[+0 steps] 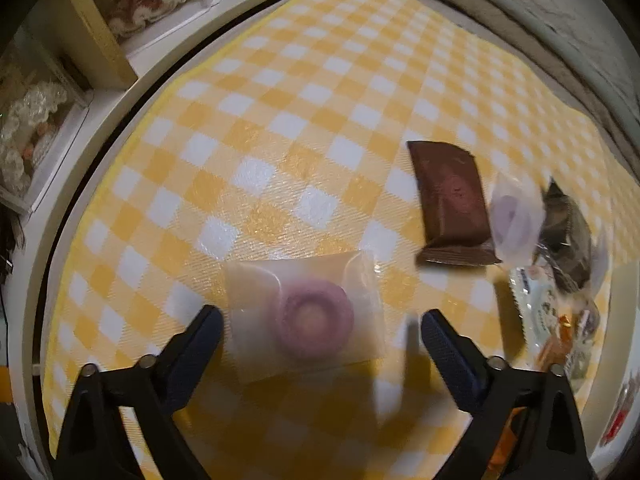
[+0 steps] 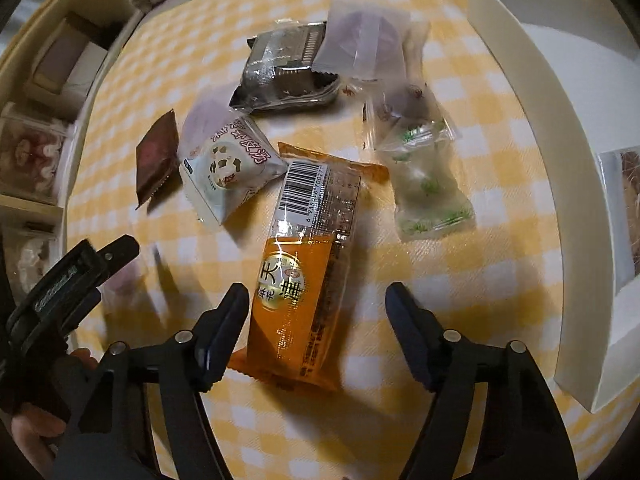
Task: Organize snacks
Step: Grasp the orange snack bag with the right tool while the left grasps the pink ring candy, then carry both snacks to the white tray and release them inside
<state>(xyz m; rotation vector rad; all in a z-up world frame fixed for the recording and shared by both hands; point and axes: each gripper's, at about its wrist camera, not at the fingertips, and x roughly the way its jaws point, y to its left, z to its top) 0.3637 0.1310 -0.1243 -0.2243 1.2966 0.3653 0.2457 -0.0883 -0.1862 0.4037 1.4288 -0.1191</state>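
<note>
A frosted packet with a purple round pastry [image 1: 310,316] lies flat on the yellow checked cloth [image 1: 280,120]. My left gripper [image 1: 322,322] points down over it, open, one finger on each side and neither pressing it. In the right wrist view an orange packet with a barcode [image 2: 298,300] lies between the fingers of my right gripper [image 2: 318,296]. That gripper is open: its left finger is close to the packet's edge and its right finger stands apart.
Loose snacks lie beyond: a white cow-print packet [image 2: 228,164], a brown packet [image 2: 154,160], a dark foil packet [image 2: 280,76], a frosted purple one [image 2: 360,40], and a clear green-printed one [image 2: 428,188]. A white box wall [image 2: 560,160] stands on the right. Shelves with boxes [image 1: 48,128] run along the left.
</note>
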